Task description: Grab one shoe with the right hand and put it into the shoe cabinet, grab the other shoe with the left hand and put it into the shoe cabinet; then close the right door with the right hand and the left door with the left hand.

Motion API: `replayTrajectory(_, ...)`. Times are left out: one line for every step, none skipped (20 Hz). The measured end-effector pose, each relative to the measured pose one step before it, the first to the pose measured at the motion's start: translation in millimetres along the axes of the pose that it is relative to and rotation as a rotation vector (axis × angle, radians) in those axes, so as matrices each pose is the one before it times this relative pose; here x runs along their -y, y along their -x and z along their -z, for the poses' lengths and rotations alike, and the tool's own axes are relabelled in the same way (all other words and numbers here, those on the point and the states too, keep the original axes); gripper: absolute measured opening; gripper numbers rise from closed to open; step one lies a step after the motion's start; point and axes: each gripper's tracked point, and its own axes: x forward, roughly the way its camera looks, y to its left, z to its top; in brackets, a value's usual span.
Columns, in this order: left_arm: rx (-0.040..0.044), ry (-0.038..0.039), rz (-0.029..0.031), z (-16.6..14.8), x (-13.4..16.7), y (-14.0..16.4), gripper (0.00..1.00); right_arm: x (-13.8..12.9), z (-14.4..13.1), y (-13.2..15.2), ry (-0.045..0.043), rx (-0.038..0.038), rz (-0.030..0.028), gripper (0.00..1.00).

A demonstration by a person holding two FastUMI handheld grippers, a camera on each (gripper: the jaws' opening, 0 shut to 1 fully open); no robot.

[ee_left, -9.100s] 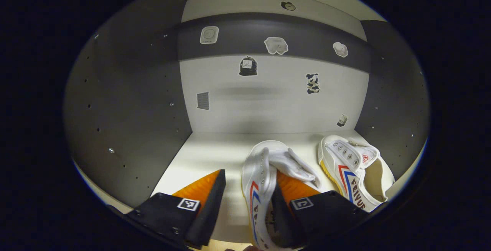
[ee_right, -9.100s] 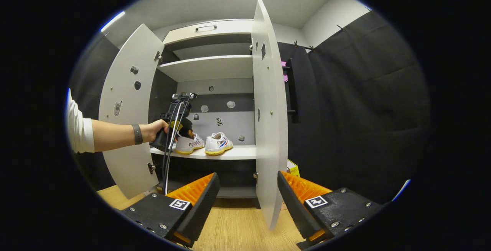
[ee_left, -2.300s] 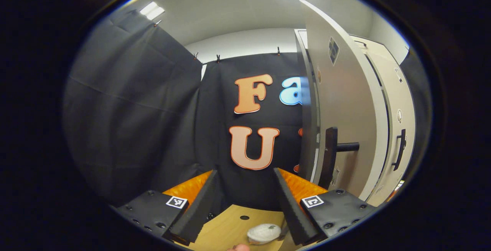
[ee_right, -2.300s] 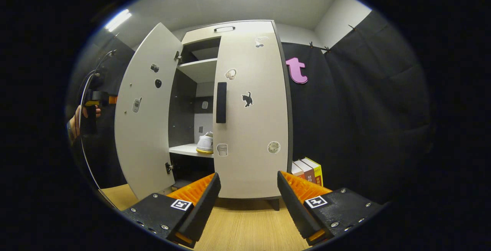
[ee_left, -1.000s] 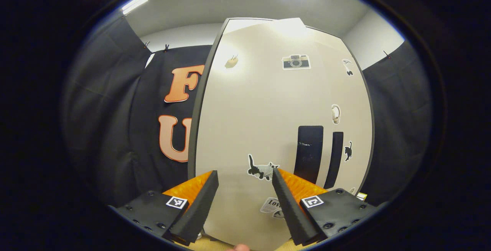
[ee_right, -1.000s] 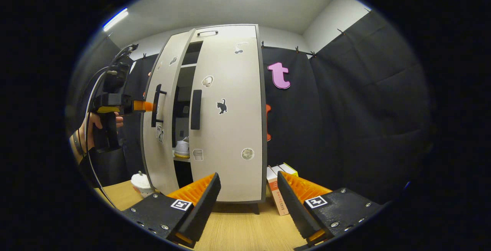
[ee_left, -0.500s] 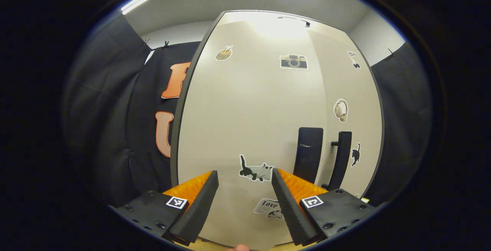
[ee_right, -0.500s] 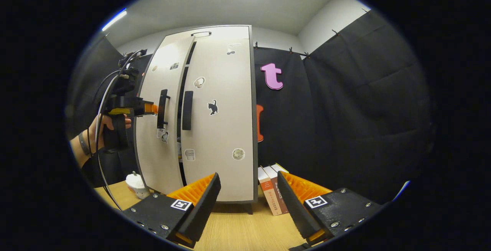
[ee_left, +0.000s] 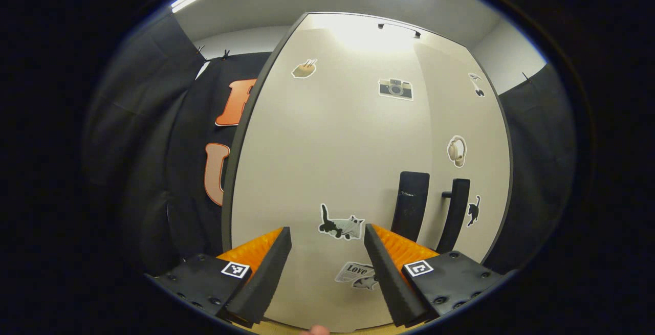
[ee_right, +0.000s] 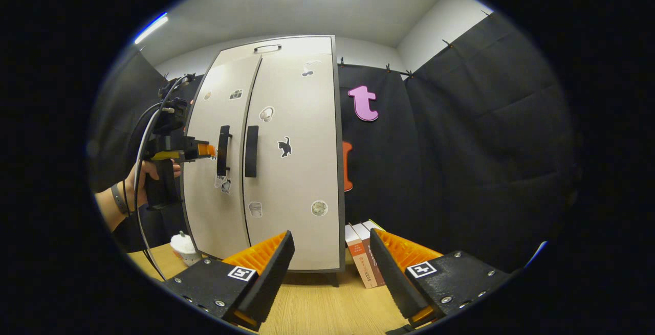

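The shoe cabinet [ee_right: 286, 146] stands against the black cloth wall with both doors drawn in. In the right gripper view, the left door [ee_right: 212, 171] and the right door [ee_right: 297, 161] appear flush, with a thin dark seam between them. The shoes are not visible; judged from the closed doors, they sit inside the cabinet.

The left gripper [ee_left: 327, 268] faces the left door at close range. Its fingers stand apart and grasp nothing; whether the tips touch the door panel cannot be told. The right gripper [ee_right: 330, 268] hangs well back from the cabinet, fingers spread and empty, above the wooden floor [ee_right: 327, 314].

Hazards, as a judgement:
- If the left door is not fully seated, it may swing out when the gripper backs away. Cause: no visible latch.
- On withdrawal, a left finger may catch the left handle [ee_left: 409, 207], just beside it, and pull the door open.
- The trailing cable [ee_right: 140, 135] may snag that handle.
- A white cup [ee_right: 182, 247] stands on the floor near the left door's lower corner and may be knocked.

Legible writing: a sticker [ee_left: 355, 273] low on the left door reads "Love". Books [ee_right: 361, 255] stand beside the cabinet; their spines are too small to read.
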Motion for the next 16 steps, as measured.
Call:
replayTrajectory(0.00802,-0.0066,0.01762,-4.2,1.4,12.14,0.95,-2.69,-1.2,-0.66,-0.00244,0.00203,-0.0065,0.92)
replayTrajectory(0.01113,-0.01171,0.01588,-5.1,1.13,14.34,0.95,-1.72,-0.1,-0.92,-0.0032,0.00046,-0.00595,0.92)
replayTrajectory(0.01082,-0.01457,0.016,-4.7,1.21,14.21,0.94,-3.6,0.22,-2.04,-0.00516,-0.00145,-0.00703,0.92)
replayTrajectory(0.01539,-0.01793,0.0122,-4.9,0.91,15.82,0.94,-4.11,1.11,-1.28,-0.00647,-0.00328,-0.00974,0.92)
replayTrajectory(0.01699,-0.01714,-0.0023,-5.27,-2.05,17.0,0.94,-4.48,0.77,-1.86,-0.00509,-0.00357,-0.01114,0.92)
replayTrajectory(0.00797,-0.00442,0.00278,-2.77,-0.28,14.41,0.94,-3.85,1.03,-0.84,-0.00195,-0.00361,-0.00983,0.92)
replayTrajectory(-0.00594,0.00839,0.00667,0.61,1.97,14.84,0.94,-4.26,0.07,-0.42,0.00034,-0.00068,-0.01205,0.92)
replayTrajectory(-0.02066,0.02089,0.00791,4.83,0.92,16.64,0.93,-4.32,-0.47,0.22,0.00281,-0.00102,-0.01272,0.92)
replayTrajectory(-0.02632,0.02807,0.00825,6.87,1.57,14.36,0.94,-3.79,0.48,-0.66,0.00398,-0.00061,-0.0082,0.92)
replayTrajectory(-0.01806,0.02264,0.0027,6.2,0.32,13.0,0.94,-2.66,0.19,0.77,0.00287,-0.0015,-0.0056,0.92)
replayTrajectory(-0.0108,0.0113,-0.00265,4.89,-2.97,10.55,0.94,-3.36,0.63,0.65,-0.00032,-0.00181,-0.00622,0.92)
replayTrajectory(0.00054,0.00148,-0.00919,4.26,-3.73,8.21,0.94,-2.61,-0.33,1.85,-0.00251,-0.00024,-0.00557,0.92)
replayTrajectory(-0.00027,0.00145,-0.00137,4.48,-2.59,6.92,0.94,-3.25,-0.11,1.66,-0.00175,-0.00095,-0.00538,0.92)
replayTrajectory(-0.00127,-0.00366,0.00009,5.18,-0.13,7.18,0.94,-2.55,0.19,1.74,-0.00004,-0.00141,-0.0055,0.92)
replayTrajectory(-0.00157,-0.00723,-0.0068,6.39,-2.44,5.12,0.94,-2.37,0.66,1.11,0.00208,-0.00164,-0.0028,0.92)
replayTrajectory(-0.0049,-0.01034,-0.00361,6.84,0.03,7.34,0.94,-1.79,-0.01,3.11,0.00217,-0.00095,-0.00213,0.92)
